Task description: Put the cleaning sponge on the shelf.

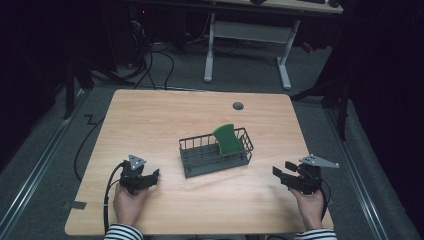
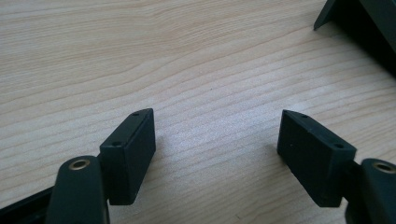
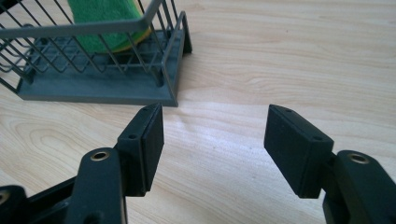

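Observation:
A dark grey wire basket (image 1: 188,148) stands at the middle of the wooden table. A green sponge (image 1: 228,138) leans upright in its right end. In the right gripper view the basket (image 3: 161,70) and the sponge (image 3: 105,14) lie ahead to the upper left. My left gripper (image 1: 153,176) rests low on the table at the front left, open, with bare wood between its jaws (image 2: 217,140). My right gripper (image 1: 281,170) sits at the front right, open and holding nothing (image 3: 215,135). Both point inward toward the basket.
The wooden table (image 1: 150,115) has a round grey cable port (image 1: 238,105) near its far edge. A corner of the basket base (image 2: 364,23) shows at the upper right of the left gripper view. A white desk frame (image 1: 247,35) stands on the floor beyond.

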Demonstrator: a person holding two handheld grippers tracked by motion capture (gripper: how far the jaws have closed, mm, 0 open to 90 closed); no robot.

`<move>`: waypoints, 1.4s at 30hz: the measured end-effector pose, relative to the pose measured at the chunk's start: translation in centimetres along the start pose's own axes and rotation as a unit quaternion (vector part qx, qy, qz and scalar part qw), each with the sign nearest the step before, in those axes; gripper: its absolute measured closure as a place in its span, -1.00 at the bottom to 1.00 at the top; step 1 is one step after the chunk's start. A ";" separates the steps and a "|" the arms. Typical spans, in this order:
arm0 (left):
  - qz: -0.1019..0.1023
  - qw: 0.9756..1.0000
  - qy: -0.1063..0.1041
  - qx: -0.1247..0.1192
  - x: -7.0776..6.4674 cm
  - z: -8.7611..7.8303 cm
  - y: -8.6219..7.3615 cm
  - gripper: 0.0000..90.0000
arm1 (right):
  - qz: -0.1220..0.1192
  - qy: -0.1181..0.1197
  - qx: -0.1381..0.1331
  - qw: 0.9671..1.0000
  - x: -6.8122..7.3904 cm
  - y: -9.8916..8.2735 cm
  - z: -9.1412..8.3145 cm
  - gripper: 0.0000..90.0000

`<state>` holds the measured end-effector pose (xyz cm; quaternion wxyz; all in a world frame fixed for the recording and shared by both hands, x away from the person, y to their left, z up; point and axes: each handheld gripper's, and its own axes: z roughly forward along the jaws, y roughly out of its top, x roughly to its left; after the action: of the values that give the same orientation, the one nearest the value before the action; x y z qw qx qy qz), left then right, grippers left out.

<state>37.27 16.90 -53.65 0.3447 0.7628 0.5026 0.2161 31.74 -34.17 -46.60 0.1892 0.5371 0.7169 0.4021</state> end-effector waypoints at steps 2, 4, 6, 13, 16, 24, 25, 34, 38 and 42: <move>0.000 1.000 0.000 0.000 0.0 0.0 0.0 -0.37 | 0.003 0.000 0.003 1.000 -0.1 -0.3 0.3 -0.15; 0.000 1.000 0.000 0.000 0.0 0.0 0.0 -0.37 | 0.007 0.000 0.006 1.000 -0.2 -0.6 0.7 -0.15; 0.000 1.000 0.000 0.000 0.0 0.0 0.0 -0.37 | 0.010 0.000 0.008 1.000 -0.3 -0.8 1.0 -0.15; 0.000 1.000 0.000 0.000 0.0 0.0 0.0 -0.37 | 0.010 -0.002 0.015 1.000 -0.5 -1.6 1.9 -0.15; 0.000 1.000 0.000 0.000 0.0 0.0 0.0 -0.37 | 0.015 -0.004 0.017 1.000 -0.5 -1.8 2.3 -0.15; 0.001 1.000 0.000 0.000 0.0 0.0 0.0 -0.37 | 0.012 -0.022 0.031 0.999 -0.8 -2.3 3.4 -0.13; 0.001 1.000 0.000 0.000 0.0 0.0 0.0 -0.37 | 0.013 -0.025 0.032 0.999 -0.8 -2.4 3.5 -0.13; 0.001 1.000 0.000 0.001 0.0 0.0 0.0 -0.37 | 0.002 -0.057 0.048 0.997 -1.1 -2.8 4.5 -0.13; 0.001 1.000 0.000 0.001 0.0 0.0 0.0 -0.37 | -0.003 -0.069 0.051 0.996 -1.2 -2.9 4.9 -0.13; 0.001 1.000 0.000 0.001 0.0 0.0 0.0 -0.37 | -0.012 -0.080 0.056 0.995 -1.2 -3.1 5.4 -0.14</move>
<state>37.26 16.89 -53.64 0.3437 0.7635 0.5021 0.2163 34.00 -33.54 -52.46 0.2200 0.5688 0.7273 0.3148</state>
